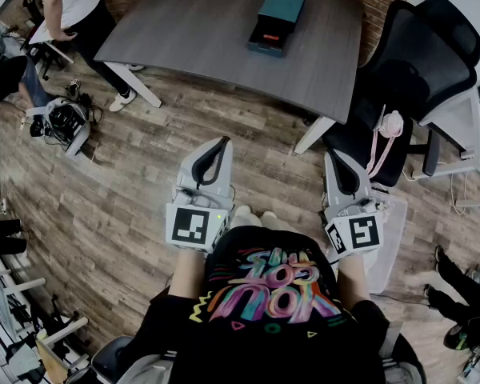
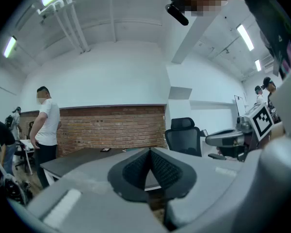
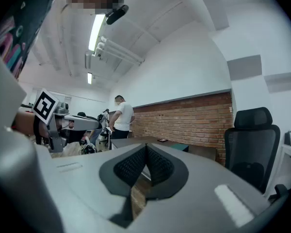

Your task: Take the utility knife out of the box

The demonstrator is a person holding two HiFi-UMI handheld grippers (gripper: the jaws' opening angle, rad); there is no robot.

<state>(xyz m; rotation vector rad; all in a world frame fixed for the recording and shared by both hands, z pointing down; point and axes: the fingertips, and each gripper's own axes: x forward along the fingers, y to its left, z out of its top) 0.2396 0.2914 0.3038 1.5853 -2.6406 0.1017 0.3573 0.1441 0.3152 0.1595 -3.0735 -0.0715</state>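
- The left hand-held gripper (image 1: 221,142) is pointing level, its jaws pressed together on nothing.
- The right hand-held gripper (image 1: 334,157) is sitting beside it, likewise closed and empty.
- The teal box (image 1: 277,21) is lying on the grey bench (image 1: 184,22), well apart from both, with something red-orange (image 1: 266,37) showing in its open near end.

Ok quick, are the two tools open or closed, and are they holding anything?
Left tool: closed, holding nothing.
Right tool: closed, holding nothing.
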